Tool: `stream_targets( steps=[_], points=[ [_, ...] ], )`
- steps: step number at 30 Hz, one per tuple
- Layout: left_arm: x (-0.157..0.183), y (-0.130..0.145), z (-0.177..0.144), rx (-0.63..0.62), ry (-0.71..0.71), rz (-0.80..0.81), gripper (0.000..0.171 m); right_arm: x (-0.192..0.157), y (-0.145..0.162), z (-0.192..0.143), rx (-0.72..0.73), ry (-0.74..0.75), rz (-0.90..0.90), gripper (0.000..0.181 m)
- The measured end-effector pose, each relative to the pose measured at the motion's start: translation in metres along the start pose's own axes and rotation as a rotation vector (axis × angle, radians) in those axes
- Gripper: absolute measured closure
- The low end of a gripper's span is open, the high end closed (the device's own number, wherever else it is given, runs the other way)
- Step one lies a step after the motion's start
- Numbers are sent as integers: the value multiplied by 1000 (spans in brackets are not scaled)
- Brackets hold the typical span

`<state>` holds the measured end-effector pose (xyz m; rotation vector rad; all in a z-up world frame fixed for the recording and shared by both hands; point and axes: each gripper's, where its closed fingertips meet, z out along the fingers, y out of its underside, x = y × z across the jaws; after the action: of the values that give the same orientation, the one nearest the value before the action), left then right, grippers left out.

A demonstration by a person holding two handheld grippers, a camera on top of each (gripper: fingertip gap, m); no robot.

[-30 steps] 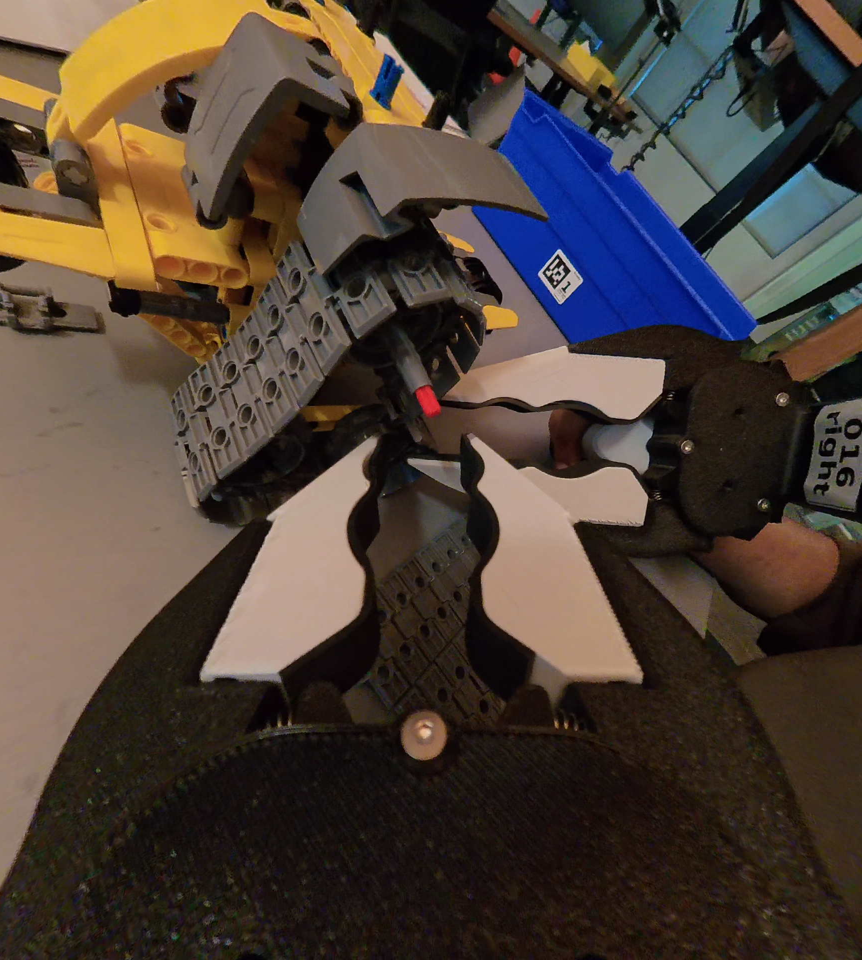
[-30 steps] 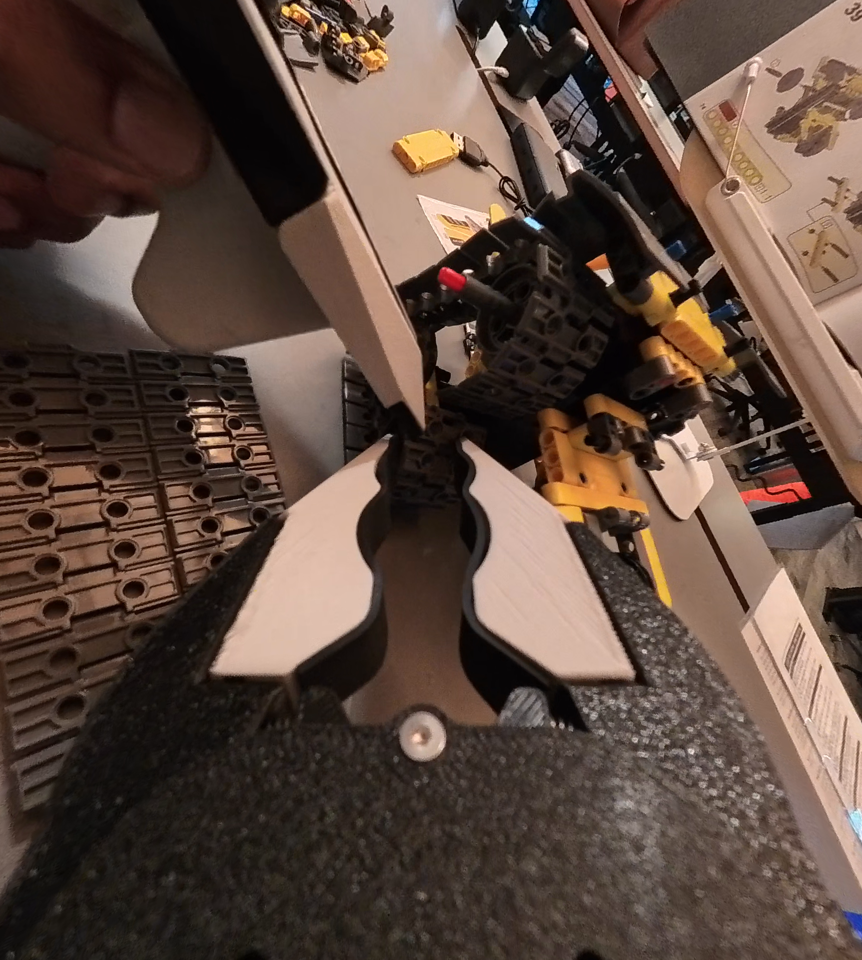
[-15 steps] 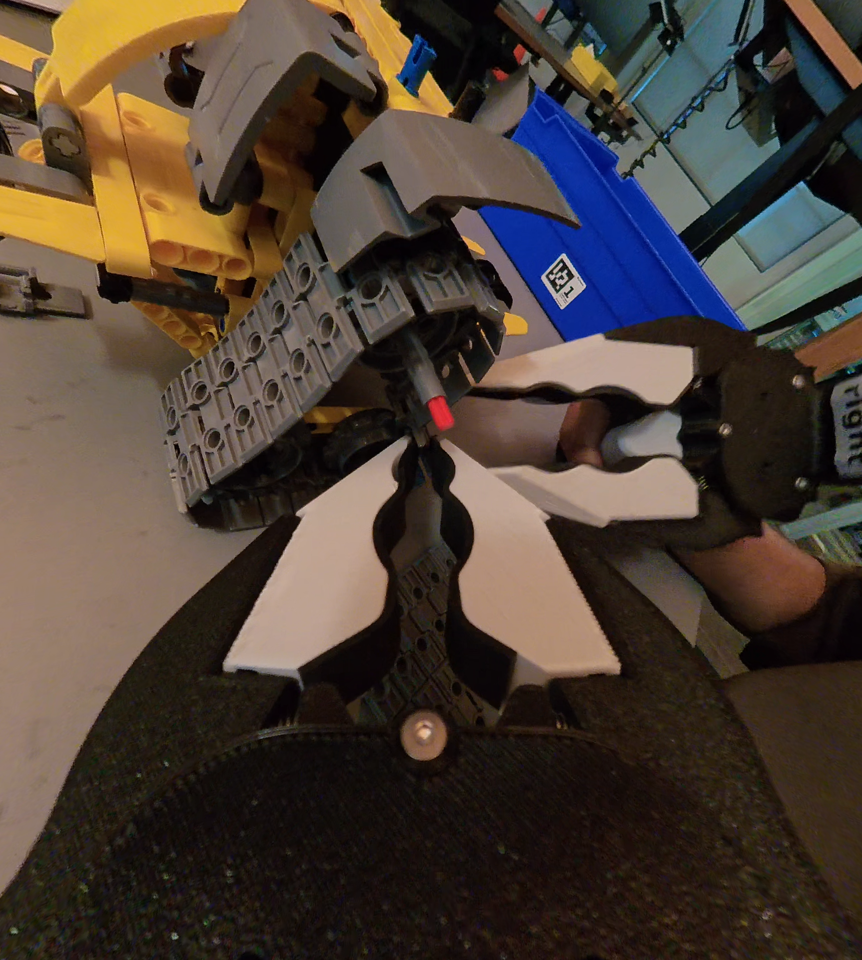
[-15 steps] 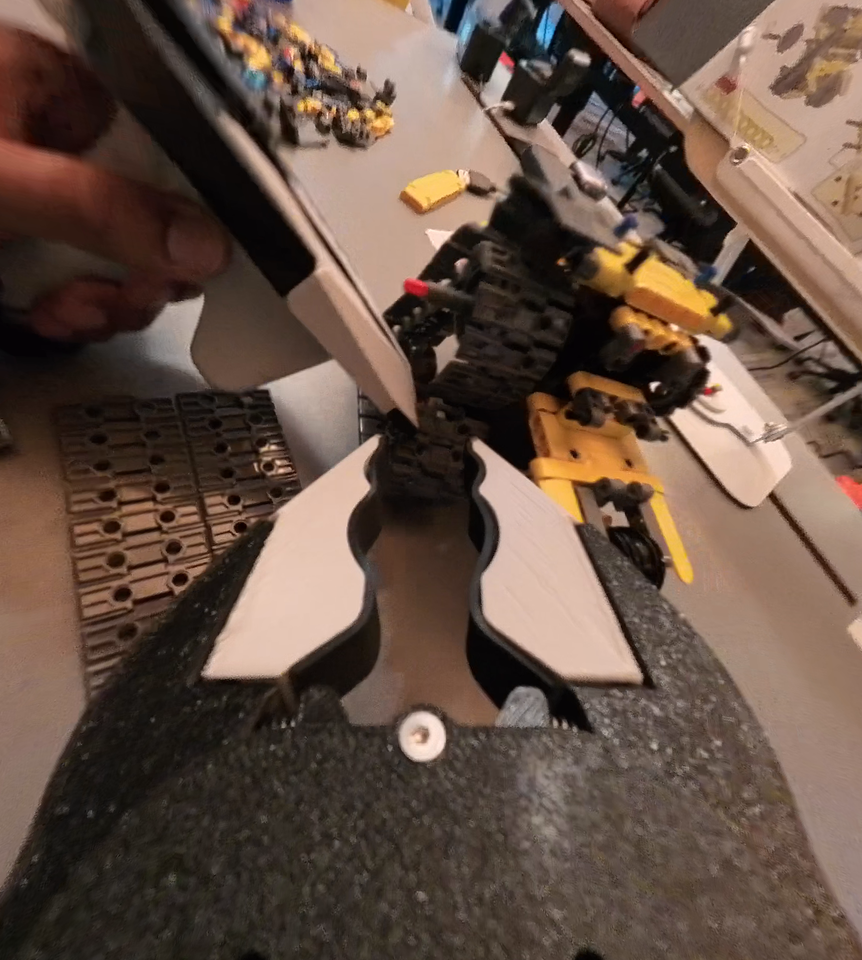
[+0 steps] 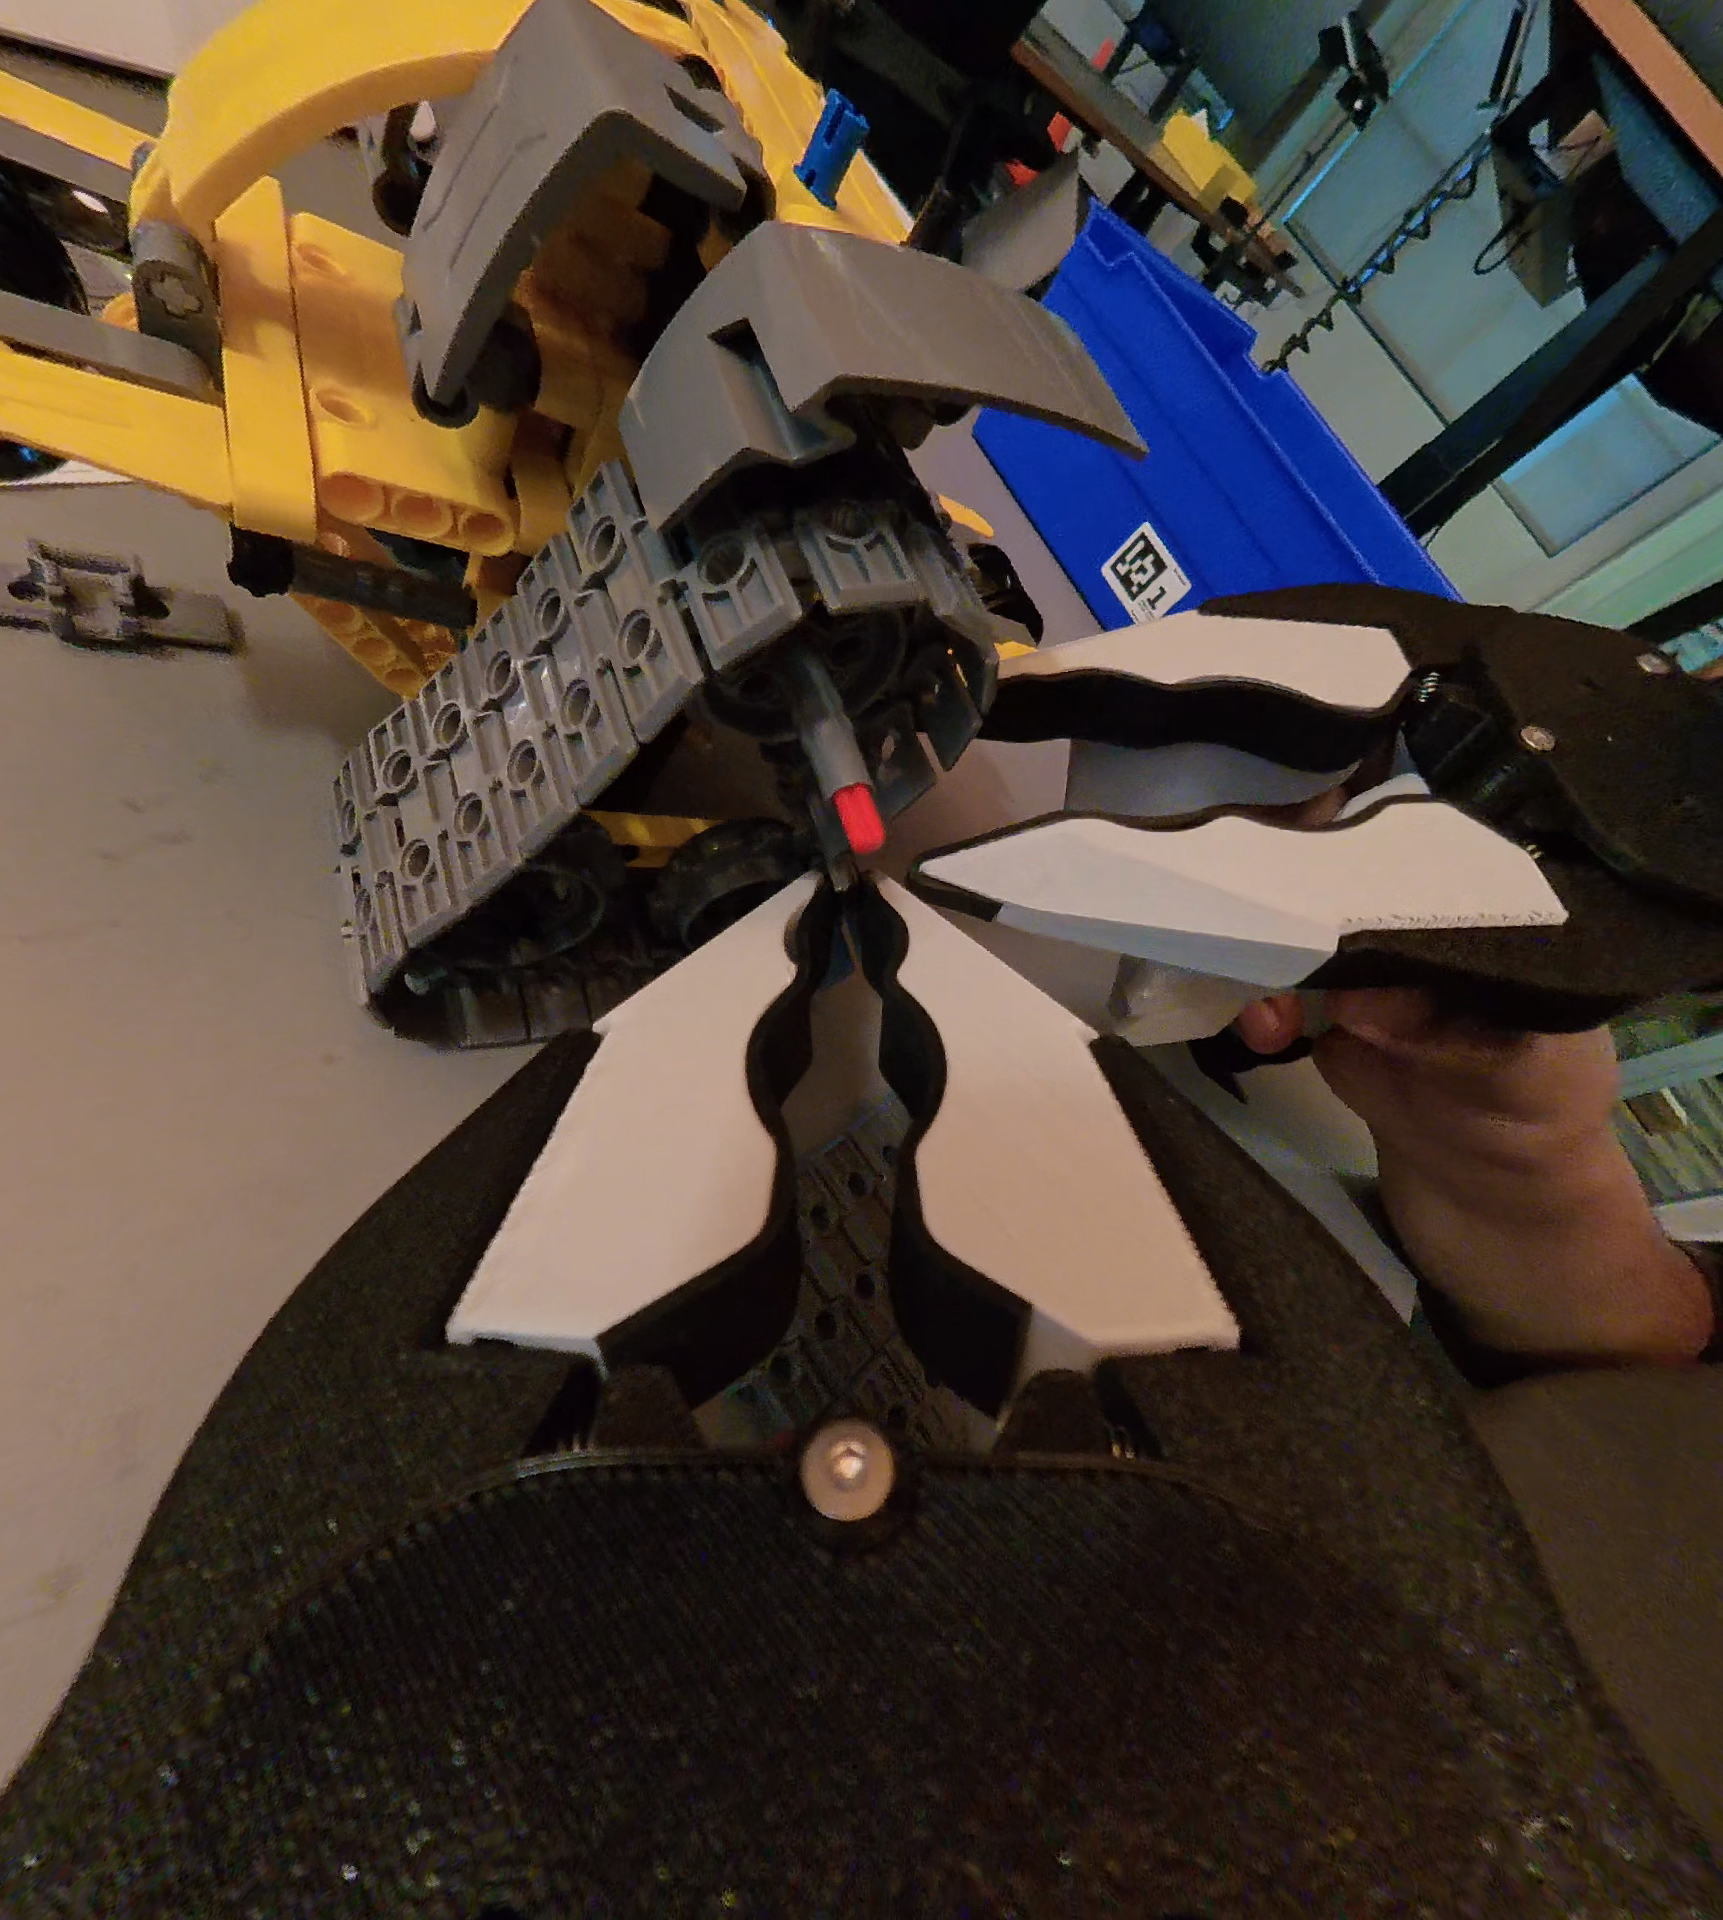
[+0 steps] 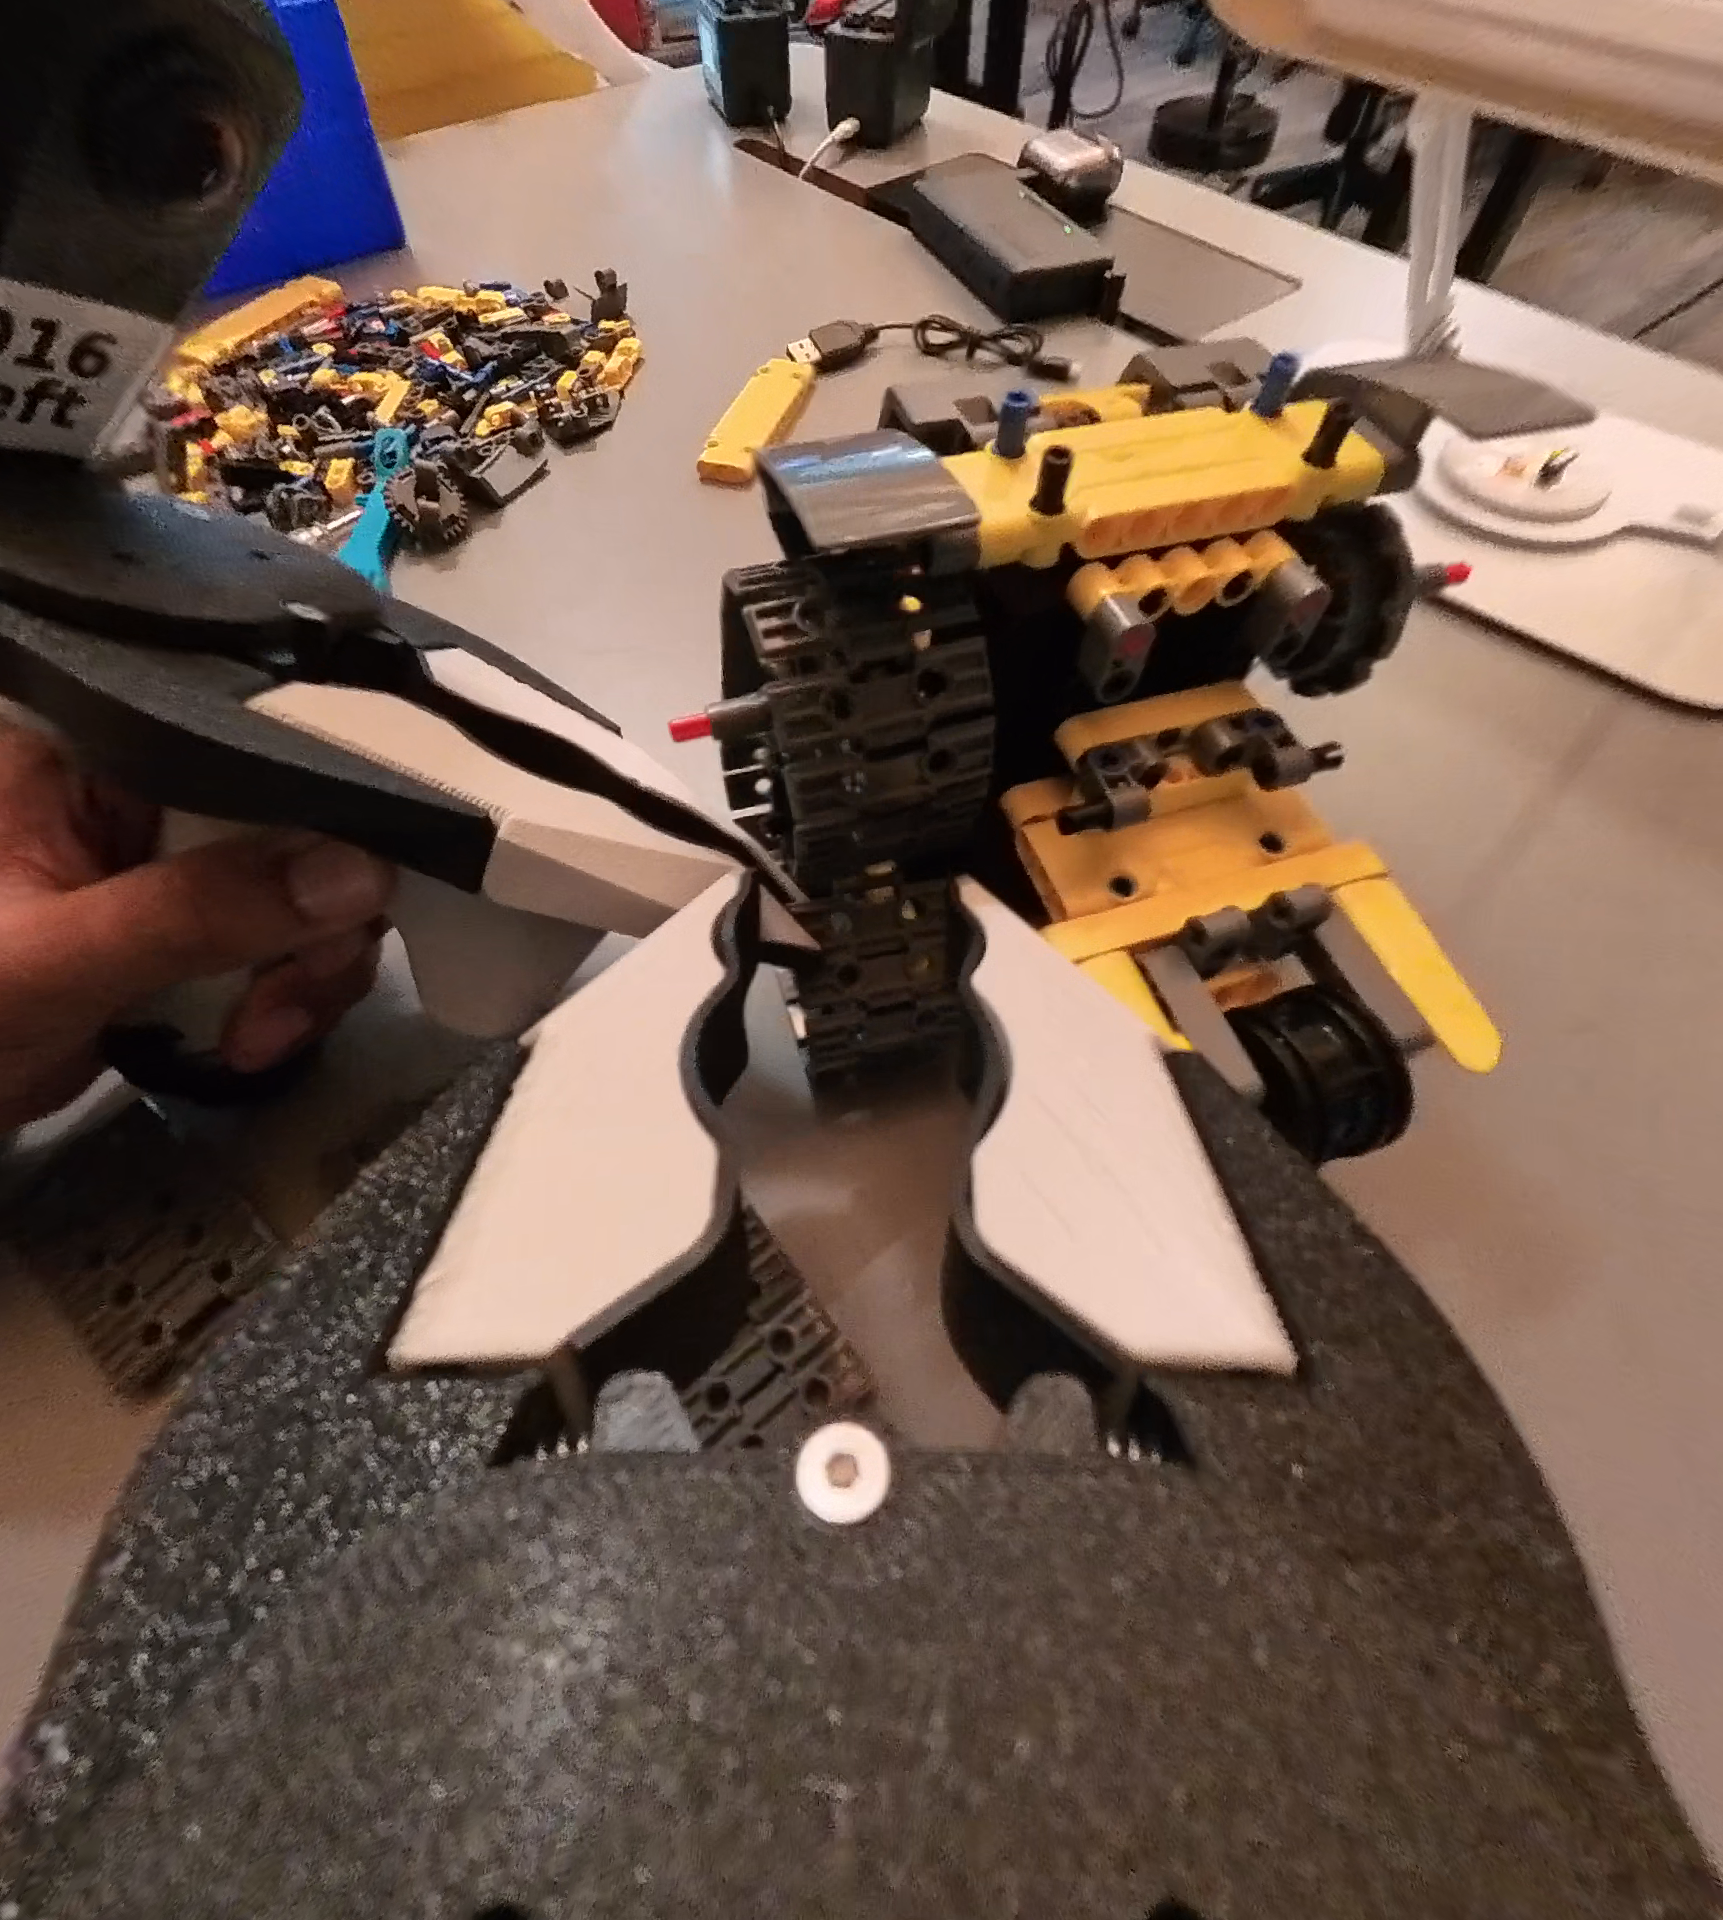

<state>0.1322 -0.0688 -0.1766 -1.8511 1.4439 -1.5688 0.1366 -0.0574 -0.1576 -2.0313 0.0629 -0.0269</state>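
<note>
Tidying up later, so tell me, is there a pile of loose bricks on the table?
Yes, small yellow and black loose bricks lie heaped on the grey table.

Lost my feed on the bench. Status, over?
Left hand-held gripper shut, tips at track edge. Right hand-held gripper open, straddling track. Red-tipped axle just above left tips.

A grey table (image 6: 1459, 1039) carries everything. Straight ahead of the right gripper (image 6: 852, 904) stands a yellow and grey brick-built tracked vehicle (image 6: 1096, 665). Beyond it to the left lies a heap of loose small parts (image 6: 400, 395), with a yellow bar (image 6: 753, 416) and a coiled cable (image 6: 940, 338) beside. Under the gripper lie flat dark track links (image 6: 784, 1382). A white stand base (image 6: 1563, 540) sits far right.
</note>
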Motion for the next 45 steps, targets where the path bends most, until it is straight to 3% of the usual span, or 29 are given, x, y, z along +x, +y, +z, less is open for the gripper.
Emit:
stream_targets(
  steps=[8, 24, 33, 45],
  points=[
    [-2, -2, -3, 11, 6, -7, 171, -11, -2, -3, 29, -120, 203, 140],
    [-6, -3, -6, 19, 3, -11, 171, -2, -11, 12, -3, -45, 147, 137],
    [-6, -3, -6, 19, 2, -13, 171, 0, -15, 4, -32, -7, 94, 170],
    [-5, -4, -6, 23, 1, 5, 171, -1, -10, -3, -68, -11, 56, 181]
  ],
)
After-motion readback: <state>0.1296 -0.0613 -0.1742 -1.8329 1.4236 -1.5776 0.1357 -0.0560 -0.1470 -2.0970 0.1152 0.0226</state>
